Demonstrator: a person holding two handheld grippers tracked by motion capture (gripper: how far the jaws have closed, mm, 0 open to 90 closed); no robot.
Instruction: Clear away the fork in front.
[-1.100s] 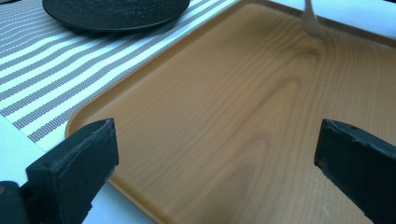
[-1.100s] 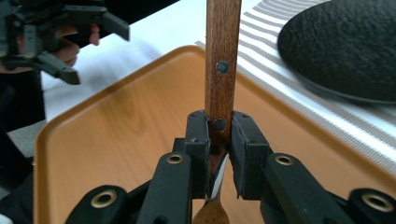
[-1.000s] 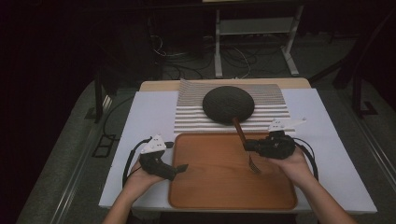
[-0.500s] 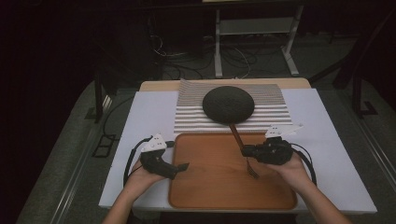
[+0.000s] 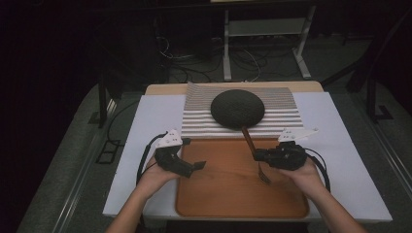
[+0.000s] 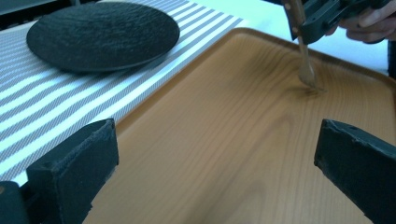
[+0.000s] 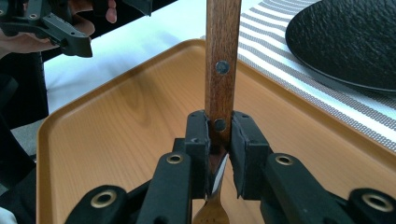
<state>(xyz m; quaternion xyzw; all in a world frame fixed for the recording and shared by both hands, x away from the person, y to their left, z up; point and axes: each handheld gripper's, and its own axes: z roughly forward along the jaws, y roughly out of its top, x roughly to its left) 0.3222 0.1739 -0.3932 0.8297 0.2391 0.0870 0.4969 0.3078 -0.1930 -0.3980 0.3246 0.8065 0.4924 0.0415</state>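
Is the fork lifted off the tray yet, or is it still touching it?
Done: the right gripper is shut on the fork's wooden handle. In hand: the fork stands tilted, its tines down at the wooden tray, seemingly touching it. Left: carrying the fork off, perhaps beside the black plate on the striped mat. The left gripper is open with nothing between its jaws.

left tongs (image 5: 198, 166) gape, right tongs (image 5: 256, 156) apparently clamped.

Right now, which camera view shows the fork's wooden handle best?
The right gripper view: the fork handle fills the centre, rivets clear, clamped by the right gripper. The high view shows it small; the left gripper view shows mostly its tines on the tray.
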